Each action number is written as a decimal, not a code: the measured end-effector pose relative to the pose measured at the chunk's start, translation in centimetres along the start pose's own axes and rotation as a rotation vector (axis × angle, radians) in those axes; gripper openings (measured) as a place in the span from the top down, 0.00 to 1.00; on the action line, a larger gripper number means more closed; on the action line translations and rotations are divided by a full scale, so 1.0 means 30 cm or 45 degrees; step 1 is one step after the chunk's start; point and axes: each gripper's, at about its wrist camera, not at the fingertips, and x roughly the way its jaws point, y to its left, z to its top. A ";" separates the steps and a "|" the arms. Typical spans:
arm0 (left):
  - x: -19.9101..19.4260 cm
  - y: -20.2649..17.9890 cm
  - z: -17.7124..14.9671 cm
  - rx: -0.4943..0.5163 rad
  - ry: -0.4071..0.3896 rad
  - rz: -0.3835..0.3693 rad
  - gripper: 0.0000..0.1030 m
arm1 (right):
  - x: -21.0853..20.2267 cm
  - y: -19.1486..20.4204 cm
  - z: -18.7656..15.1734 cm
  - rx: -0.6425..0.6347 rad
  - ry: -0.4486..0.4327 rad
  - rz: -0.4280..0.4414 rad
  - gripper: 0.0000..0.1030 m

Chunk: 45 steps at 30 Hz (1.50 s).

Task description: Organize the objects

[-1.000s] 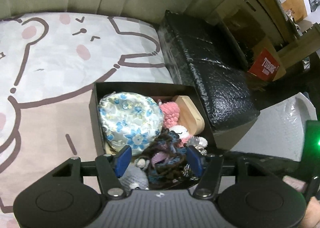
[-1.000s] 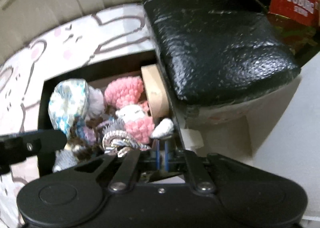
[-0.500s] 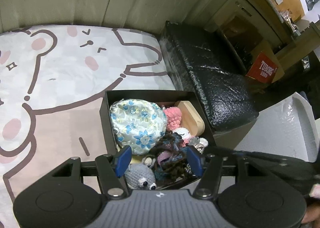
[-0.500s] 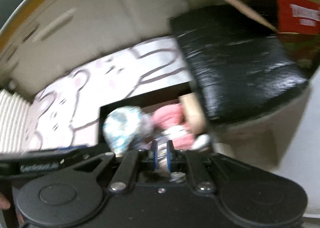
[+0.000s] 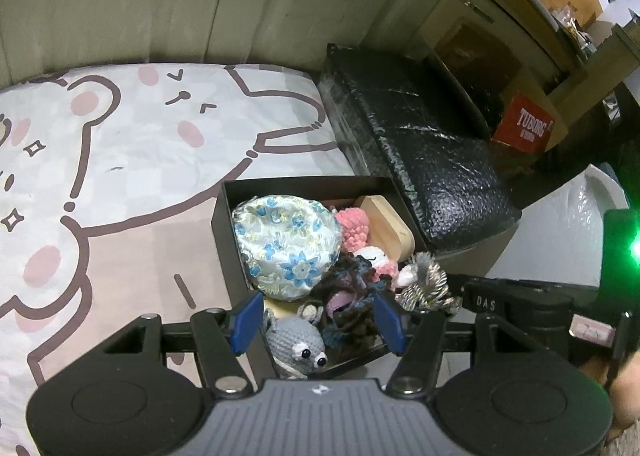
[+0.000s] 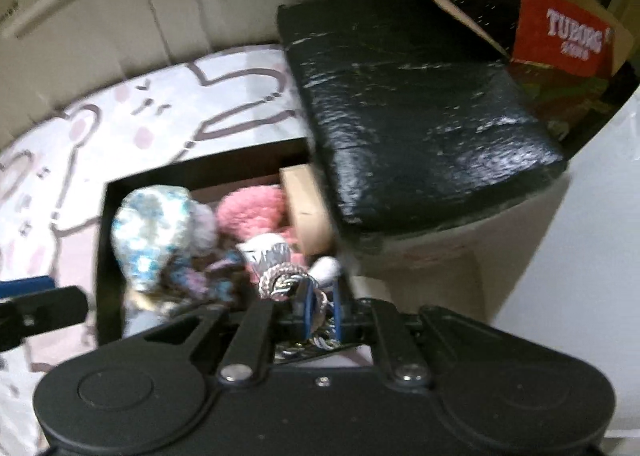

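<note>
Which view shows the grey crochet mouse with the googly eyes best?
The left wrist view: the grey crochet mouse sits sharp between the left gripper fingers, in the black box. The right wrist view is blurred; no mouse can be made out.

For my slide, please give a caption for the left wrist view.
Open left tongs above a black box of crochet toys, grey mouse nearest.

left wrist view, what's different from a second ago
The left hand-held gripper has pulled up and back from the black box, so the grey crocheted mouse now shows below its open blue pads. The right hand-held gripper stays shut on the silver-white rope toy. The box's contents stayed put.
</note>
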 end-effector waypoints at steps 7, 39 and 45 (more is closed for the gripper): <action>-0.030 0.002 0.000 -0.005 -0.024 0.011 0.41 | -0.050 -0.023 0.004 0.043 -0.036 0.036 0.88; -0.419 -0.049 -0.140 0.201 -0.266 0.332 0.04 | -0.531 0.068 -0.187 0.036 -0.316 0.048 0.10; -0.466 -0.041 -0.184 0.179 -0.273 0.269 0.04 | -0.618 0.085 -0.240 -0.020 -0.368 -0.003 0.07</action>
